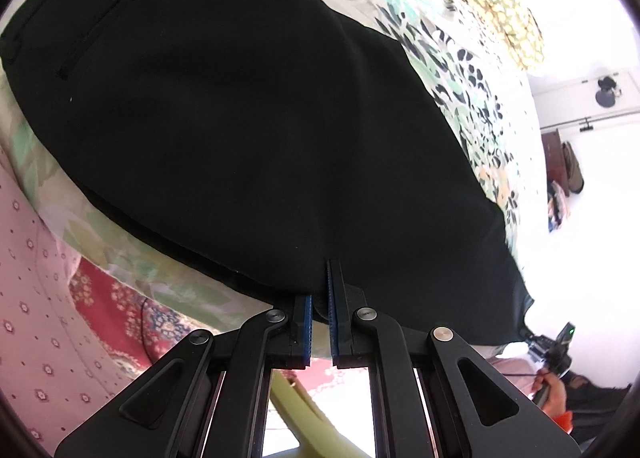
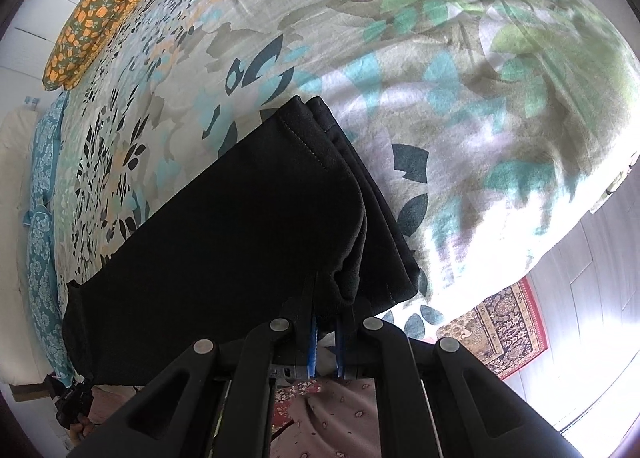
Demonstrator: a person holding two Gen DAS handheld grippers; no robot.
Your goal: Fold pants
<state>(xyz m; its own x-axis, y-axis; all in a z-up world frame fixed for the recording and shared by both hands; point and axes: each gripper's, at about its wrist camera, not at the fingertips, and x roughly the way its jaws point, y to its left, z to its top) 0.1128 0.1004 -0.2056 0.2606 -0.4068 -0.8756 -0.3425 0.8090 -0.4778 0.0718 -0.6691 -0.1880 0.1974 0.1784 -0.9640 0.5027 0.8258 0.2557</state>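
Left wrist: one pants [image 1: 248, 129], two clamped tools [image 1: 319, 298].

The pants [image 2: 240, 225] lie on the bedspread [image 2: 460, 77], a pillow [image 2: 104, 13] far left, a rug [image 2: 504, 330] seemingly below, near right.

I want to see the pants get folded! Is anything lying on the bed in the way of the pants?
Nothing visible. Both the left gripper and the right gripper already pinch the black pants, and the floral bedsheet ahead shows only bare fabric, with a pillow far off.
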